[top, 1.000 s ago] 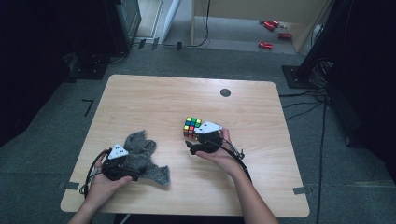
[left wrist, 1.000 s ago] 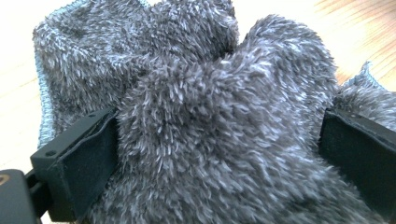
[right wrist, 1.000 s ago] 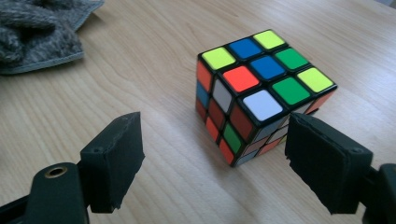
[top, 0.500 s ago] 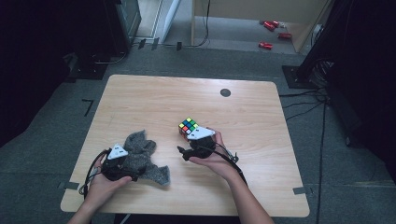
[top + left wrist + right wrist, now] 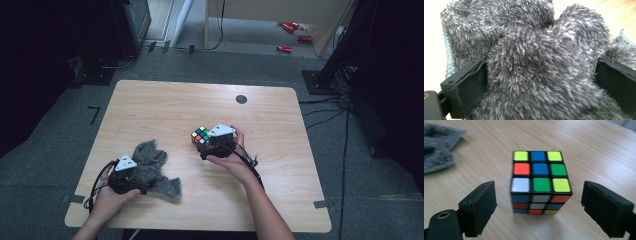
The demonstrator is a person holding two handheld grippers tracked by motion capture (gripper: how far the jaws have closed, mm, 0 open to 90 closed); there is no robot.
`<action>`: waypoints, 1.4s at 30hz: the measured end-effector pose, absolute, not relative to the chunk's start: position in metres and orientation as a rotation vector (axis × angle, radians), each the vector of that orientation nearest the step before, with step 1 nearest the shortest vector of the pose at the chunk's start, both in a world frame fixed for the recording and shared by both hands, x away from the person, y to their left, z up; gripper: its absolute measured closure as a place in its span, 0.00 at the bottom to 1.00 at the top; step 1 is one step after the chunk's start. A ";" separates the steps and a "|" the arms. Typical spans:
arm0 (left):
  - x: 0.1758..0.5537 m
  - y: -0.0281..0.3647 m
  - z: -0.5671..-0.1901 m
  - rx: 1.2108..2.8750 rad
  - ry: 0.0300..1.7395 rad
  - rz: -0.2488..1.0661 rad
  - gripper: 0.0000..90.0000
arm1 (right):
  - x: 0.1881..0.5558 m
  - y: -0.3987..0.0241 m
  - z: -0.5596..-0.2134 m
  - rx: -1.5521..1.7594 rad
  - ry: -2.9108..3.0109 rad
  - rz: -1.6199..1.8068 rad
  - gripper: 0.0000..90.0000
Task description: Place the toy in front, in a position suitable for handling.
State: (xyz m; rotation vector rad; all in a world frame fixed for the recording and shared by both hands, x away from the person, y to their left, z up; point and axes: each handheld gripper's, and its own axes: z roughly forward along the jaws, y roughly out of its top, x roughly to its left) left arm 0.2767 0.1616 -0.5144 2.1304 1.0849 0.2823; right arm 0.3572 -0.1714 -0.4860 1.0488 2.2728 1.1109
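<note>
The room is dim, and the floor around the wooden table point(image 5: 150, 107) is almost black. The table top looks pale and soft. Ahead of the right gripper point(image 5: 539, 202), the puzzle cube point(image 5: 539, 178) looks sharp. The fuzzy grey cloth point(image 5: 536, 62) looks blurry up close, with bright glare beyond it.

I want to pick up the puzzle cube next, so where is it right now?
In the high view the puzzle cube sits near the middle of the table, just left of the right gripper, apart from its open jaws, with the grey cloth farther left.
</note>
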 end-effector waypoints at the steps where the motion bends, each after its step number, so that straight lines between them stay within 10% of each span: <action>1: 0.277 0.162 -0.514 2.131 1.084 0.282 0.01 | 0.360 -0.171 -0.488 1.062 2.266 1.098 0.14; 42: 0.275 0.162 -0.516 2.128 1.072 0.294 0.01 | 0.369 -0.147 -0.519 1.160 2.171 1.038 0.38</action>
